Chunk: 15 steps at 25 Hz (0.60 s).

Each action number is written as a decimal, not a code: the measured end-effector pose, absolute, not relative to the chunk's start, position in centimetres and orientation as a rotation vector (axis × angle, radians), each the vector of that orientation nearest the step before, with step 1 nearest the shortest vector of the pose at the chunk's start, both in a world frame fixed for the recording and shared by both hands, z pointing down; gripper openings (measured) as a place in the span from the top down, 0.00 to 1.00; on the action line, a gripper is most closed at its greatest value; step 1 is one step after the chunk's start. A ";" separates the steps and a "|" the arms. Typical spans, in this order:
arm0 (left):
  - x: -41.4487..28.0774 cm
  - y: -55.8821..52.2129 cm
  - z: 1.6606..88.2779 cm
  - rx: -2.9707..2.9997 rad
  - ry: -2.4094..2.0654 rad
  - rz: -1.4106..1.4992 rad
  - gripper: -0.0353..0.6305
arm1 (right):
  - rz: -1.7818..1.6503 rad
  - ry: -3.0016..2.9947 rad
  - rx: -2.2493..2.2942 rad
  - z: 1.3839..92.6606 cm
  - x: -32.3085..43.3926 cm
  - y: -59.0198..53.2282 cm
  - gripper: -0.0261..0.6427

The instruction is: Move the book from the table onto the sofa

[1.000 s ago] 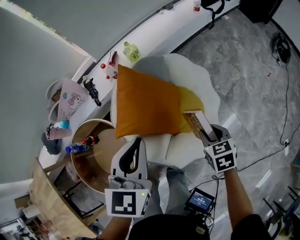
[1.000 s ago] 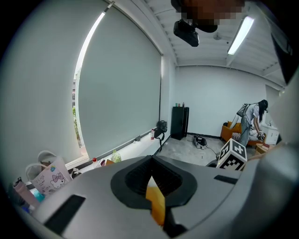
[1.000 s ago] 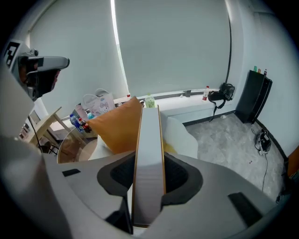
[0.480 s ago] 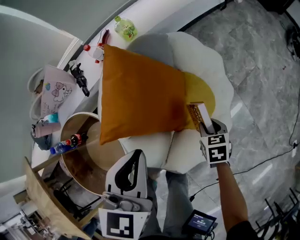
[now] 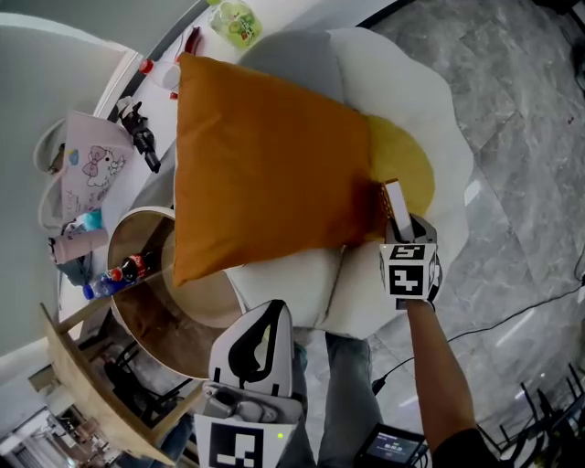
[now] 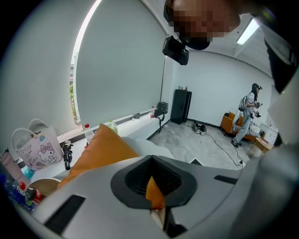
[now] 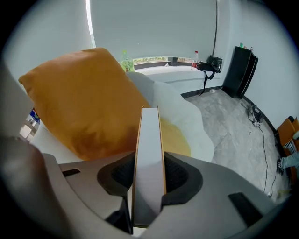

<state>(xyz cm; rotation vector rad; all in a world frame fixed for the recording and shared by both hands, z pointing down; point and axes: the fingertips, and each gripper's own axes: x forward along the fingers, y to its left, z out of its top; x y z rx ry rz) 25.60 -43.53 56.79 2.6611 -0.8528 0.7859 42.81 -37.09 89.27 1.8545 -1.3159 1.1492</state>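
My right gripper [image 5: 403, 230] is shut on the book [image 5: 398, 203], a thin white volume with orange covers that stands on edge between the pads [image 7: 176, 175]. It hangs just over the yellow middle of the white, petal-shaped sofa [image 5: 407, 87], right beside the big orange cushion [image 5: 265, 155] that leans on the seat. In the right gripper view the book [image 7: 148, 149] rises out of the jaws in front of the cushion [image 7: 79, 98]. My left gripper [image 5: 271, 309] is lower in the head view, shut and holding nothing, pointing at the cushion [image 6: 100, 144].
A round wooden table [image 5: 151, 306] with a small bottle [image 5: 114, 274] stands left of the sofa. A white printed bag [image 5: 78, 169] and a green bottle [image 5: 236, 18] sit on the window ledge. Grey stone floor lies to the right. A person [image 6: 247, 114] stands far off.
Both grippers have sunk toward the sofa. The right one has brought the book down close to the yellow seat beside the cushion, still gripped.
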 end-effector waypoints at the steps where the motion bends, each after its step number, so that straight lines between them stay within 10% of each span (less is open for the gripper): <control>1: 25.6 -43.5 56.8 2.660 -0.850 0.789 0.94 | 1.156 -1.310 1.859 89.2 42.6 -37.3 0.74; 15: 25.7 -43.1 59.0 2.630 -0.818 0.830 0.94 | 1.259 -1.374 1.820 88.2 41.1 -37.5 0.72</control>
